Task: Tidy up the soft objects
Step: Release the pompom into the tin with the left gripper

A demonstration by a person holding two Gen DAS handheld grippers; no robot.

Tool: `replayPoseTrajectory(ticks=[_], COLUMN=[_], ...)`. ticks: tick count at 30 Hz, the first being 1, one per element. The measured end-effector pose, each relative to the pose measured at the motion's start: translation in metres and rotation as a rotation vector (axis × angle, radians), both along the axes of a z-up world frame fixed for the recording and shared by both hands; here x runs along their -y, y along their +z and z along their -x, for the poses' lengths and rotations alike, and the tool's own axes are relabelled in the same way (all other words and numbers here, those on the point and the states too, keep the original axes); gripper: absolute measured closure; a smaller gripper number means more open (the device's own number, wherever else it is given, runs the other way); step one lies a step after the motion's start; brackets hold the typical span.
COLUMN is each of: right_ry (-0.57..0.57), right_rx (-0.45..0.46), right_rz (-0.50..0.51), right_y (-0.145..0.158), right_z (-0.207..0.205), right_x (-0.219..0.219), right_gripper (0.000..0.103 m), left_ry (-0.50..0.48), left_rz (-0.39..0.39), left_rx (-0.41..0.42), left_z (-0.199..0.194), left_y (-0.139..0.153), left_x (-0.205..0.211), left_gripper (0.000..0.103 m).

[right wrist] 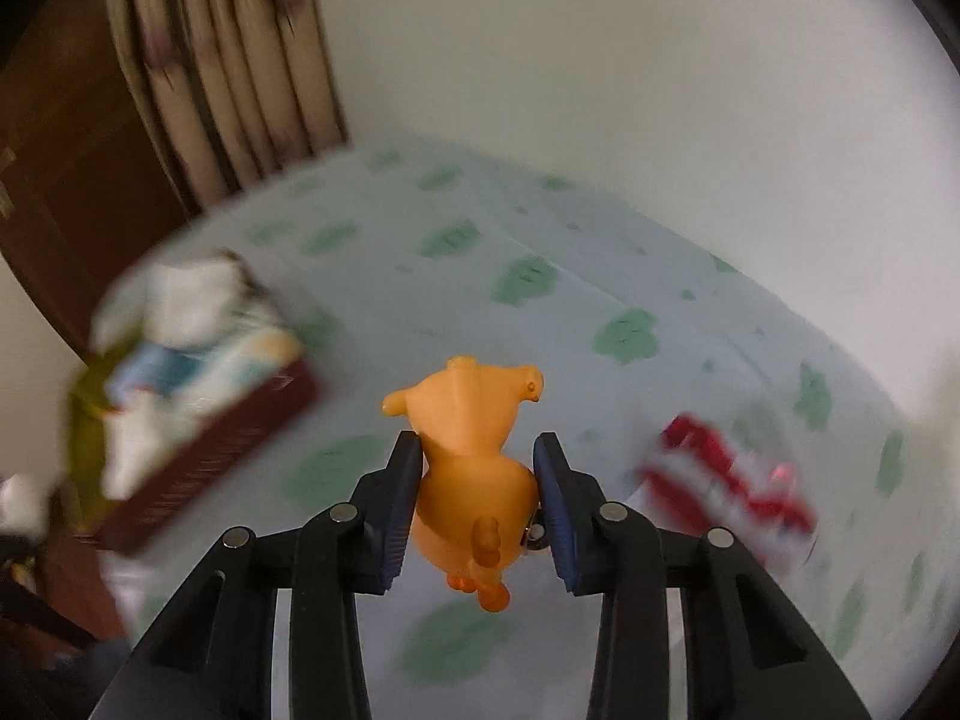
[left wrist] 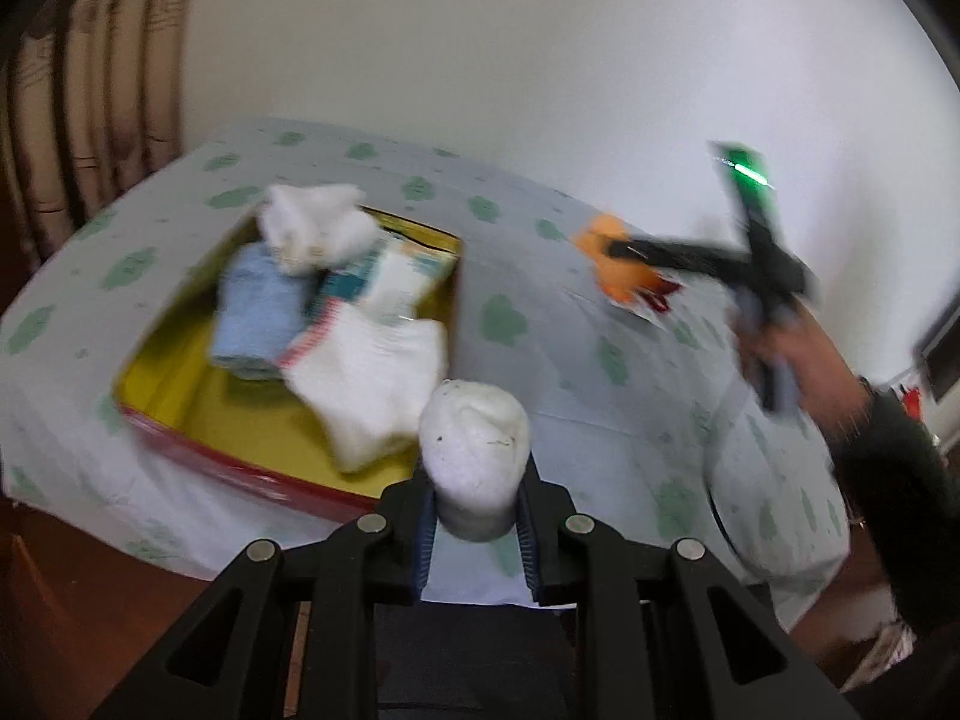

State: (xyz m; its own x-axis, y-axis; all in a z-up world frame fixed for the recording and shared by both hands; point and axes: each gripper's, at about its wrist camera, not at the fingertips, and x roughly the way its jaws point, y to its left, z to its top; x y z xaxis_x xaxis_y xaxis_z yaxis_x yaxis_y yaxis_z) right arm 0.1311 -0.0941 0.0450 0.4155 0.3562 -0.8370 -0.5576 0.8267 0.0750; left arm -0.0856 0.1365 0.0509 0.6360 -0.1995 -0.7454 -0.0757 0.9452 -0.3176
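The left wrist camera is sitting just behind its own gripper [left wrist: 474, 516], looking forward and steeply down along the fingers at the patterned bed [left wrist: 540, 324], with the box [left wrist: 198, 438] lying near on the left and the wall [left wrist: 540, 48] standing far behind. The right wrist camera is looking the same way from behind the right gripper [right wrist: 477, 504], standing further right, so the box [right wrist: 228, 456] is sliding to its left edge. Both are sharing the bed, the box and the curtain [left wrist: 90, 90], and the left view is also catching the right gripper [left wrist: 630, 252] at far right
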Motion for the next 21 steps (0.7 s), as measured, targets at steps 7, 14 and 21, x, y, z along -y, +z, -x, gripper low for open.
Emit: replayPoseTrajectory(ticks=[7, 14, 21], right_ry=[-0.142, -0.190, -0.207], right_rx=[-0.056, -0.067, -0.090], right_rz=[-0.223, -0.220, -0.258], right_y=[0.002, 0.003, 0.002], right_z=[0.093, 0.115, 0.119], right_x=[0.038, 0.053, 0.058], right_gripper=[0.067, 0.067, 0.067], left_ry=[0.095, 0.104, 0.122], left_rz=[-0.103, -0.226, -0.266], left_rx=[0.013, -0.029, -0.078], left_z=[0.002, -0.024, -0.046], left_y=[0.010, -0.005, -0.030], left_x=[-0.040, -0.069, -0.082], left_gripper=[0.078, 0.078, 0.077])
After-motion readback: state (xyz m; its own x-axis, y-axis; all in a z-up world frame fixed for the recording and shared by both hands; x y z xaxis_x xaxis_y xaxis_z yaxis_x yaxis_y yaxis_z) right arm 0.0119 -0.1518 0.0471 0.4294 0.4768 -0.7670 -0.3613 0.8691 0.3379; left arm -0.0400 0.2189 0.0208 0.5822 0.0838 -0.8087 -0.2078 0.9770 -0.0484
